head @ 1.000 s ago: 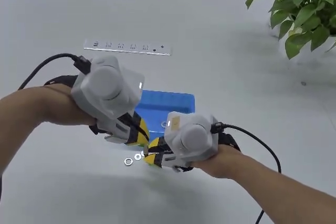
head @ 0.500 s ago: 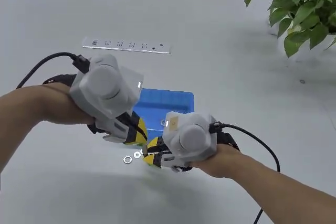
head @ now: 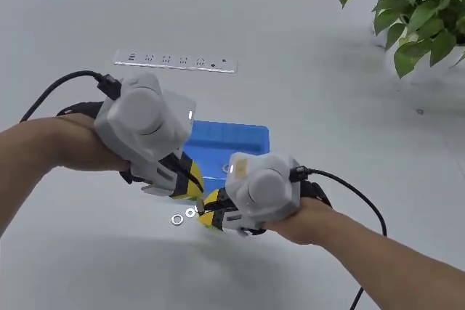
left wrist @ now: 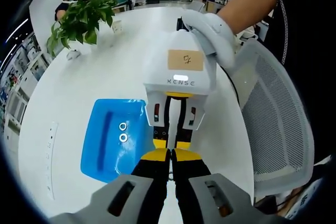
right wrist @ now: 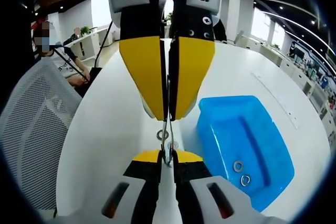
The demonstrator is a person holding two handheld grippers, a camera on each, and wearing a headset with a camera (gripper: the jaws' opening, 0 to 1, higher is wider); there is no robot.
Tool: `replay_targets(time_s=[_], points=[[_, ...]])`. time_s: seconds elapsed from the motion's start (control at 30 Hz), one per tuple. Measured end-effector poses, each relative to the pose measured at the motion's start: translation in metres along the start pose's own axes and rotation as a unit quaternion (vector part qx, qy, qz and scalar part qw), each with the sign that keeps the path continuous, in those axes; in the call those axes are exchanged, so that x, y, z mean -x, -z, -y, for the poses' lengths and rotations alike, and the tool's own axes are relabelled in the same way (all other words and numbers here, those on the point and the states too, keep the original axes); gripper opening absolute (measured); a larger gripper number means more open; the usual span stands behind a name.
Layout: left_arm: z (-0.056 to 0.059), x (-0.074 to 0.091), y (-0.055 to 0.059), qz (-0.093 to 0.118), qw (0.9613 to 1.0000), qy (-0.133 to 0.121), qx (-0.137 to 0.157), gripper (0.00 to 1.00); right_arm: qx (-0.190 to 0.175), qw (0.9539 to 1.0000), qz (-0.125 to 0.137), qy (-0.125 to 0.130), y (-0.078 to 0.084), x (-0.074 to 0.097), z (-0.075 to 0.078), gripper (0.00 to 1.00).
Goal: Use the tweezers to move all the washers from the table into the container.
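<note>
Head view: both forearms come in low over the desk (head: 305, 70), one from the left edge and one from the lower right, wrists turned inward so the two tools sit nose to nose. The left hand-held gripper (head: 192, 184) pitches down and to the right. The right hand-held gripper (head: 210, 217) points back at it from just below. Their yellow-and-black tips nearly touch, just in front of the near edge of the blue container (head: 240, 139). In the right gripper view the left tool's jaws are pressed together on the tweezers (right wrist: 167, 132), whose thin legs run down into the right tool's own jaws, also drawn together on them. We cannot tell whether the tweezer points have anything pinched; the spot is too small and crowded. Two loose washers (head: 183, 217) lie on the desk right beside the tips, on the side away from the container. Two more washers (left wrist: 123, 132) lie inside the container, close together. A white power strip (head: 174, 62) lies farther back, well apart, and a potted plant (head: 414, 5) stands at the far right corner.
</note>
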State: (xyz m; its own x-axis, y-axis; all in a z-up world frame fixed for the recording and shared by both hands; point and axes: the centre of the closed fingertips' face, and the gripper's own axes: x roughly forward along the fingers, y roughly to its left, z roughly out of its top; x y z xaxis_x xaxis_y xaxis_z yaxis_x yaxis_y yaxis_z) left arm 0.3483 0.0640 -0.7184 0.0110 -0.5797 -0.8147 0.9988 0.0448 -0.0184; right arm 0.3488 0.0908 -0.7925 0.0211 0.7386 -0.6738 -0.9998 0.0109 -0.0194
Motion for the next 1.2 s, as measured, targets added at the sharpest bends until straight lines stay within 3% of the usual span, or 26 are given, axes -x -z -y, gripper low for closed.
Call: replay_targets(time_s=[0.6,1.2], points=[[0.003,0.006,-0.004,0.001,1.0000,-0.005,-0.004,0.05,0.008,1.0000,-0.004,-0.002,-0.005,0.006,-0.003,0.10],[0.010,0.025,-0.019,-0.001,0.9997,-0.017,-0.019,0.05,0.022,0.9997,-0.003,0.012,-0.022,0.025,-0.008,0.10]])
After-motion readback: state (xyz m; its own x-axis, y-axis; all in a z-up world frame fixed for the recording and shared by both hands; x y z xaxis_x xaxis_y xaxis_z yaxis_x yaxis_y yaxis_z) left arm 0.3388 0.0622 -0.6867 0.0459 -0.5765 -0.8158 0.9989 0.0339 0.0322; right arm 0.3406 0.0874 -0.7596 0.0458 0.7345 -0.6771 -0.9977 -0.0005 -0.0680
